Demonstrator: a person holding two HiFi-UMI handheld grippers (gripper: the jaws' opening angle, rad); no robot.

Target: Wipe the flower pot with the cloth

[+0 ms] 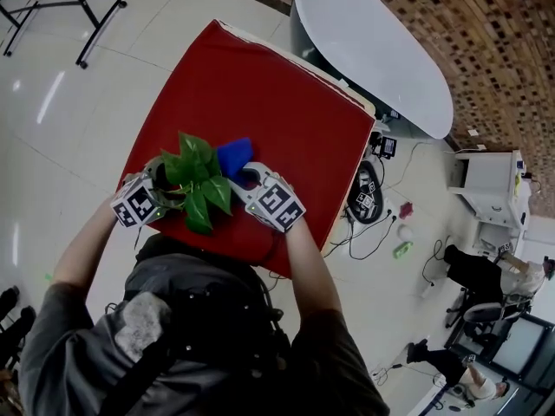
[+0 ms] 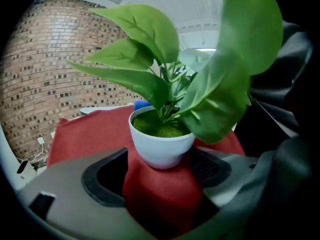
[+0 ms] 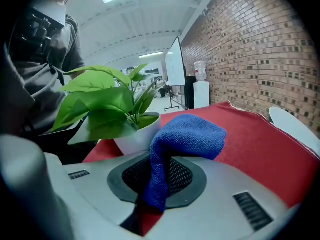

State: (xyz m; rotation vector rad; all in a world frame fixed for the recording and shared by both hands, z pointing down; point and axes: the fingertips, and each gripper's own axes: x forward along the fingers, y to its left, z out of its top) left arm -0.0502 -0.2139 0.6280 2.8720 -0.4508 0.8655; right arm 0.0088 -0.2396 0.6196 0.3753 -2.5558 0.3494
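Head view — a person stands at the near edge of a counter [image 1: 260, 76] covered in red, holding a hand-held gripper in each hand. The flower pot's plant [image 1: 198, 180] spreads its green leaves between the two tools and hides the pot itself. The left hand-held gripper [image 1: 160, 178] reaches in from the plant's left, its marker cube toward the counter's edge. The right hand-held gripper [image 1: 248, 174] comes in from the right, with the blue cloth [image 1: 234, 156] bunched at its tip, just beside the leaves. Beyond the counter stands a white oval table [image 1: 373, 50], and cables [image 1: 373, 232] lie on the pale floor to the right.

Left gripper view — the white flower pot [image 2: 161, 146] stands upright on the red cover between the jaws of the left hand-held gripper [image 2: 161, 158]. The jaws are set wide, one dark pad against each side of the pot's lower wall. Green moss fills the pot, and broad leaves rise above it. A sliver of the cloth [image 2: 141, 104] shows behind the rim.

Right gripper view — the right hand-held gripper [image 3: 162, 176] is pinched nearly together on the cloth [image 3: 185, 139], which hangs down between the pads and bulges out over their tips. The cloth's bunched end sits just beside the wall of the flower pot [image 3: 134, 140]. I cannot tell whether they touch.
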